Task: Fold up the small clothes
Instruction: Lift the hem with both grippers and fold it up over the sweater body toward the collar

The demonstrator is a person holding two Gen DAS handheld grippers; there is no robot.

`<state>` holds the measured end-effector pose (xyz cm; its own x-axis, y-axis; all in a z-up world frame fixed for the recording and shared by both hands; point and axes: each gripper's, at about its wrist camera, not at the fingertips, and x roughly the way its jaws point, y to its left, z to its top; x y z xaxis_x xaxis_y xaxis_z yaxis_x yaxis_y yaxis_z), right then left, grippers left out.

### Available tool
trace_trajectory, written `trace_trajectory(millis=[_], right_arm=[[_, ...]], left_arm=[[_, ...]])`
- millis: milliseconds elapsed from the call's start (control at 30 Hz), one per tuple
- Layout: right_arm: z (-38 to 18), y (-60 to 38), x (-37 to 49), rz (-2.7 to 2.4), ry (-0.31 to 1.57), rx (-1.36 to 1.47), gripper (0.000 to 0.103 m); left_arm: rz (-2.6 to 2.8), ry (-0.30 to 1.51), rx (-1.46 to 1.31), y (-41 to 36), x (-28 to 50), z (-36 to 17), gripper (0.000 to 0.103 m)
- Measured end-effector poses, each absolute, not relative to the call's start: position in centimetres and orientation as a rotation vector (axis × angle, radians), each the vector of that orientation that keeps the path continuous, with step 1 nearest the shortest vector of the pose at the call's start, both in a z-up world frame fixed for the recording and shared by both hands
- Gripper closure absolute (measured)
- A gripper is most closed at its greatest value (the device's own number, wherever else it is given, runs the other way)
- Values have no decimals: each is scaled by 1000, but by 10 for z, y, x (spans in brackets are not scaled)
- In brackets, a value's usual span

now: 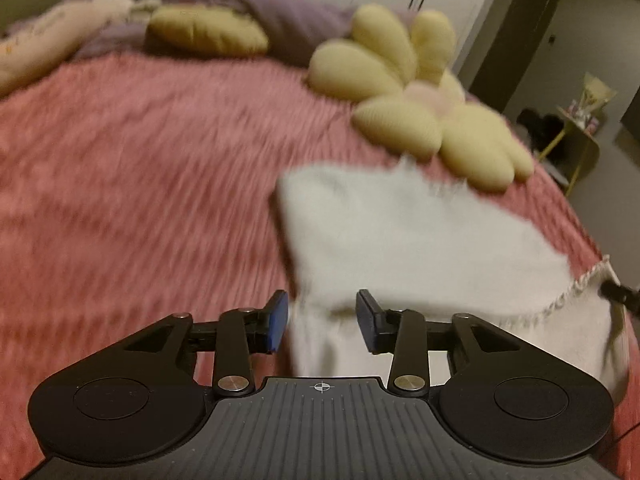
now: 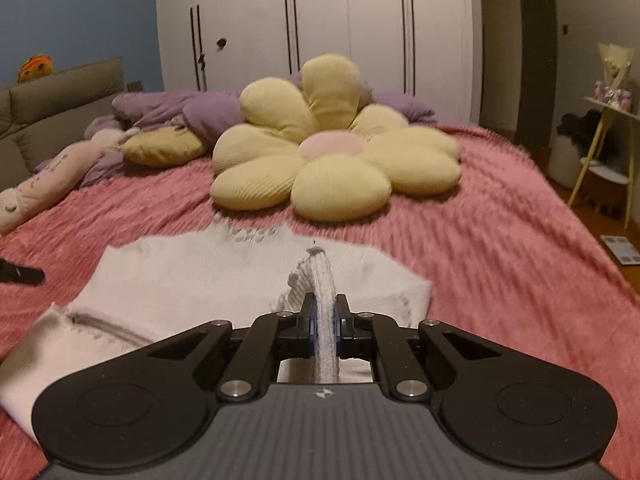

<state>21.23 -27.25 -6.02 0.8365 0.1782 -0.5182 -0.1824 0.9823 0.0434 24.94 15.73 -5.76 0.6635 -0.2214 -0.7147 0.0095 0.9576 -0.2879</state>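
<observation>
A small white knitted garment point(image 2: 200, 276) lies on the pink bedspread point(image 2: 500, 248); it also shows blurred in the left wrist view point(image 1: 400, 232). My right gripper point(image 2: 325, 322) is shut on a raised fold of the garment's edge, with cloth pinched between the blue pads. My left gripper point(image 1: 322, 322) is open, its jaws apart on either side of the garment's near corner, with cloth lying between them. The right gripper's tip point(image 1: 620, 294) shows at the right edge of the left wrist view, at the garment's scalloped hem.
A yellow flower cushion point(image 2: 336, 148) lies just beyond the garment. Purple bedding point(image 2: 192, 112), a yellow pillow point(image 2: 164, 146) and a pink plush toy point(image 2: 48, 176) lie at the back left. A side table point(image 2: 608, 128) stands off the bed's right edge.
</observation>
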Motion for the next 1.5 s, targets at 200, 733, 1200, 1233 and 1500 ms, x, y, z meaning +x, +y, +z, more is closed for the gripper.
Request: trace_trajectory(millis=[200, 733, 1200, 1233, 1500], right_arm=[[-75, -270, 199, 203, 587, -4, 96], [-40, -275, 170, 220, 484, -8, 96], [-29, -272, 235, 150, 460, -15, 96], [-35, -275, 247, 137, 489, -4, 96], [-96, -291, 287, 145, 706, 43, 87]], left_arm=[[-126, 885, -286, 155, 241, -79, 79], [-205, 707, -205, 139, 215, -4, 93], [-124, 654, -145, 129, 293, 3, 93], [-120, 675, -154, 129, 301, -3, 93], [-150, 851, -157, 120, 327, -69, 62]])
